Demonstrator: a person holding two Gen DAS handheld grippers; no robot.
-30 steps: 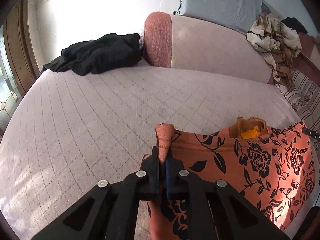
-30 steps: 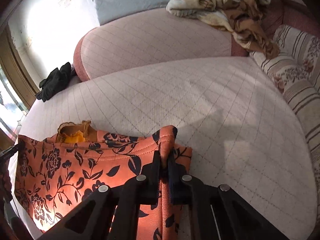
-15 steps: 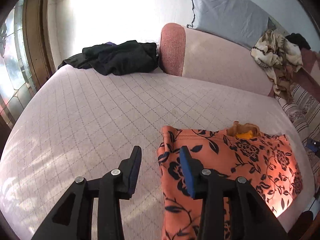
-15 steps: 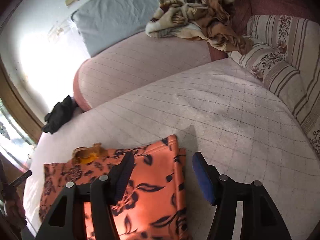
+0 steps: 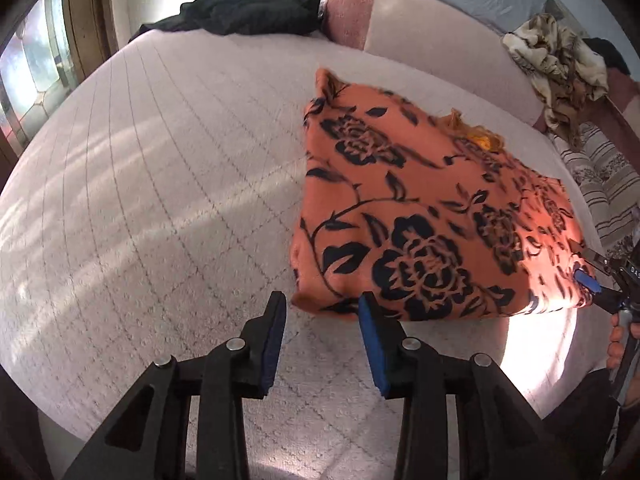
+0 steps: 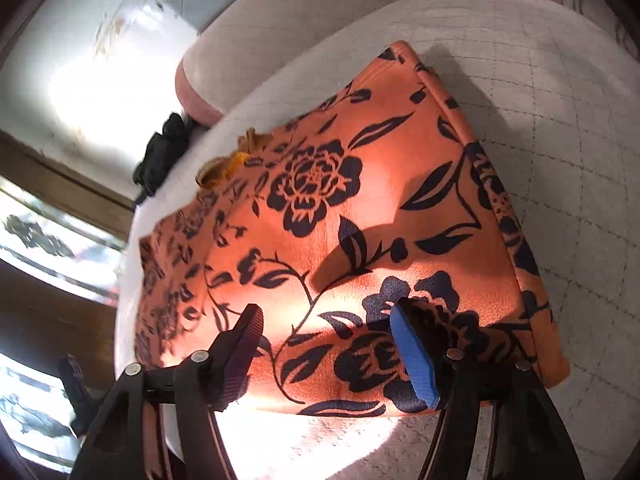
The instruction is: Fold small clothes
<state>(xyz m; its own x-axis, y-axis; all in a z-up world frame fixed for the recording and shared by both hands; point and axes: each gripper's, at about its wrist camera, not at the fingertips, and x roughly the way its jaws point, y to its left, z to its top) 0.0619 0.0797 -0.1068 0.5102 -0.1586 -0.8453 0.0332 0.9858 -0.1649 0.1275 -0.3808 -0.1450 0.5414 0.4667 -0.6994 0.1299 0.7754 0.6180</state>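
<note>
Both tools have just been opening: the left tool (image 5: 322, 314) and right tool (image 6: 326, 334) stand parted, empty, at the six-o'clock edge of the folded orange floral garment (image 5: 432, 216) on the bed (image 5: 160, 200).

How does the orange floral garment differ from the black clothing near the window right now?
The orange floral garment lies flat and folded with straight edges; the black clothing sits in a crumpled heap. The garment is patterned with dark flowers, the black clothing plain. The garment is near both grippers, the black clothing far off. Both rest on the quilted bed.
</note>
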